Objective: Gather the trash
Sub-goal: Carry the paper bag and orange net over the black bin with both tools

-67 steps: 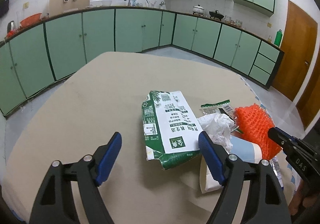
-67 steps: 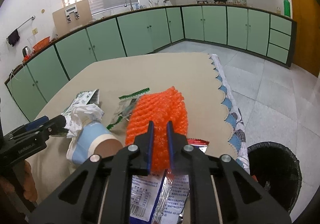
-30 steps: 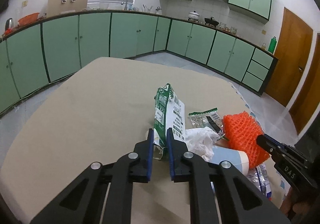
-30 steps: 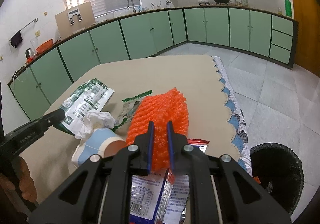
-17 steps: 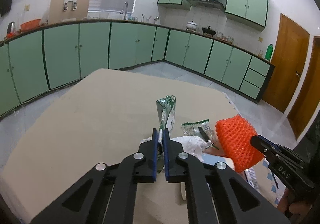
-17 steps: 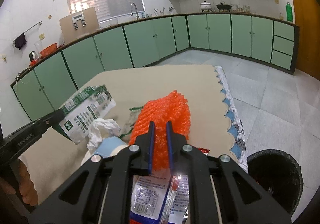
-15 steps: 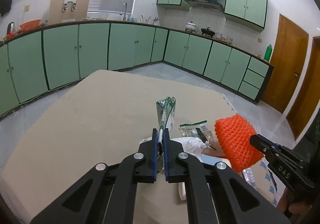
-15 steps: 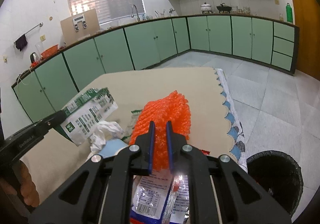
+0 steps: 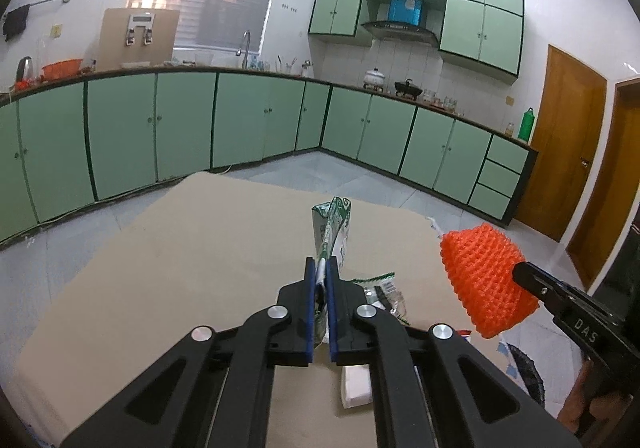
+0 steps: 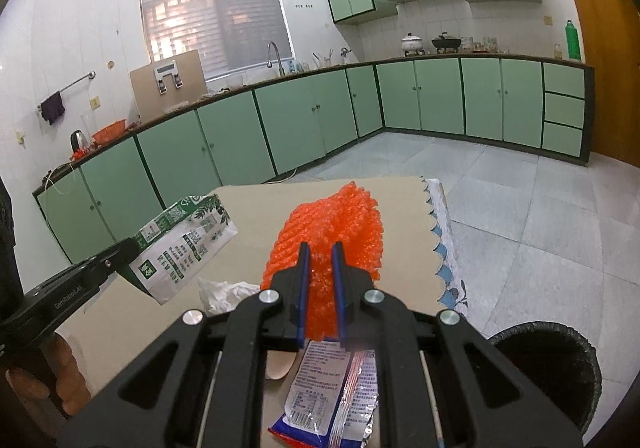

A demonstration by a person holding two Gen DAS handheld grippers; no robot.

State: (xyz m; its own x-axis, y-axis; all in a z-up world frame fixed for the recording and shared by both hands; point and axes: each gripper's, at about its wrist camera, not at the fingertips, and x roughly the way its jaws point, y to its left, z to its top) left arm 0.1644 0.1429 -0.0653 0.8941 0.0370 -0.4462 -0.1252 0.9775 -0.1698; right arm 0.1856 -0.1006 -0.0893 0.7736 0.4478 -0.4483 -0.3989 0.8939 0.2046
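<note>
My left gripper [image 9: 321, 268] is shut on the edge of a flattened green and white milk carton [image 9: 333, 229] and holds it edge-on above the tan table [image 9: 192, 268]. The carton also shows in the right wrist view [image 10: 182, 244], in the air. My right gripper [image 10: 321, 248] is shut on an orange foam net [image 10: 332, 228], lifted above the table; the net also shows in the left wrist view [image 9: 484, 284]. A blue and silver snack wrapper [image 10: 332, 388], crumpled white tissue [image 10: 228, 294] and a clear wrapper [image 9: 384, 288] lie on the table.
A black-lined trash bin [image 10: 548, 368] stands on the floor to the right of the table, below its scalloped cloth edge [image 10: 444, 248]. Green kitchen cabinets [image 9: 240, 128] line the walls behind. A white paper piece [image 9: 356, 388] lies near the left gripper.
Both grippers have risen with their loads. The left one closed on the carton and lifted it off the table; the orange net is now higher above the trash pile.
</note>
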